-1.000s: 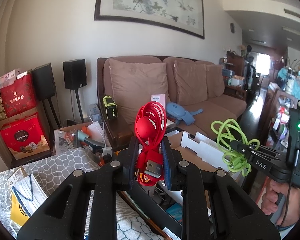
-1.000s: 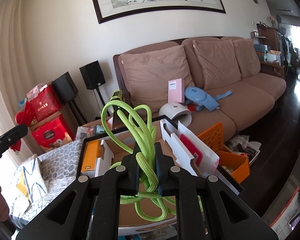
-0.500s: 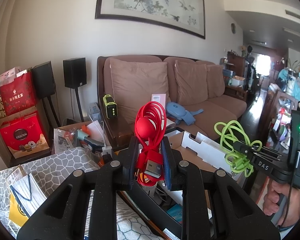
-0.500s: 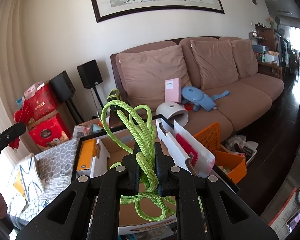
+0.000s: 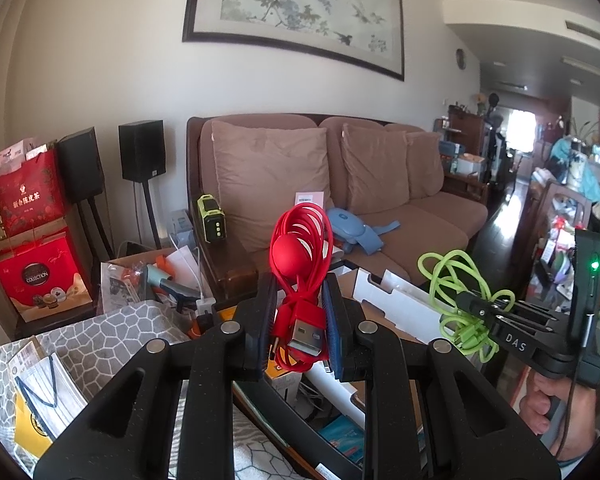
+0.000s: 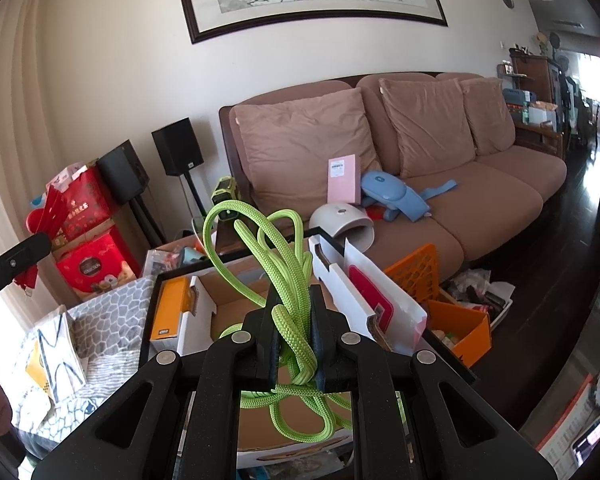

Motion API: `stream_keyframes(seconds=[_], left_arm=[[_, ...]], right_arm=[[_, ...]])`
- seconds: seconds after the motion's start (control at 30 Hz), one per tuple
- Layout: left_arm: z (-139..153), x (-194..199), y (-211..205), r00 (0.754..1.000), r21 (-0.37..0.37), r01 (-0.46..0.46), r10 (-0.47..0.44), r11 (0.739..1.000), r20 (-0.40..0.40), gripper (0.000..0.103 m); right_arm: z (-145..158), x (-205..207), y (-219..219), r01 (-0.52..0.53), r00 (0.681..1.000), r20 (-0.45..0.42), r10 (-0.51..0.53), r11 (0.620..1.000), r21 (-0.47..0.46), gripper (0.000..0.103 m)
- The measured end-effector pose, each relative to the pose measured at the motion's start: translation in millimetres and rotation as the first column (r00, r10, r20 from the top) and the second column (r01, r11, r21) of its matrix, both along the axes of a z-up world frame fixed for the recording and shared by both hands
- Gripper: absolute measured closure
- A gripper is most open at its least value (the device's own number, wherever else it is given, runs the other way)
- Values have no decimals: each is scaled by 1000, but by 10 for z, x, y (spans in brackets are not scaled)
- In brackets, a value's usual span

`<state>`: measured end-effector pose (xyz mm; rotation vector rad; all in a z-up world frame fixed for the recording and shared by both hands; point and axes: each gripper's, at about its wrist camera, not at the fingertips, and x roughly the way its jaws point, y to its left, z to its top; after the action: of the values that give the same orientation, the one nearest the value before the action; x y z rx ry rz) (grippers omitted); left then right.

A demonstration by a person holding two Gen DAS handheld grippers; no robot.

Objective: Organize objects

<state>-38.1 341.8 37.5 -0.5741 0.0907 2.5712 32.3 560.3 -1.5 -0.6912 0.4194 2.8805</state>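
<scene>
My left gripper (image 5: 298,320) is shut on a coiled red USB cable (image 5: 300,248) with a round red clip, held up in the air above the cluttered table. My right gripper (image 6: 294,324) is shut on a bundled lime-green braided cable (image 6: 284,264), also held up. In the left wrist view the right gripper (image 5: 472,304) shows at the right with the green cable (image 5: 452,276). In the right wrist view the left gripper's finger (image 6: 16,258) and a bit of red cable (image 6: 40,216) show at the far left.
Below lies an open cardboard box (image 6: 228,292) with white dividers in a black frame (image 6: 152,308). An orange crate (image 6: 452,304) sits at the right. A grey patterned cloth (image 5: 100,328) with papers lies at the left. A brown sofa (image 5: 380,184), speakers (image 5: 142,156) and red gift bags (image 5: 36,272) stand behind.
Both grippers have risen slightly with their cables still held. The view of the room shifted a little; nothing was let go.
</scene>
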Motion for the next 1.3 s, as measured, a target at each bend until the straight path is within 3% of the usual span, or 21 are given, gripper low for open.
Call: stream_keyframes(seconds=[1.3], left_arm=[[-71,-41,322,999,1,37,-37,999,29,82]], right_arm=[[-72,14,92,12,1000,19,-12,1000,-13,91]])
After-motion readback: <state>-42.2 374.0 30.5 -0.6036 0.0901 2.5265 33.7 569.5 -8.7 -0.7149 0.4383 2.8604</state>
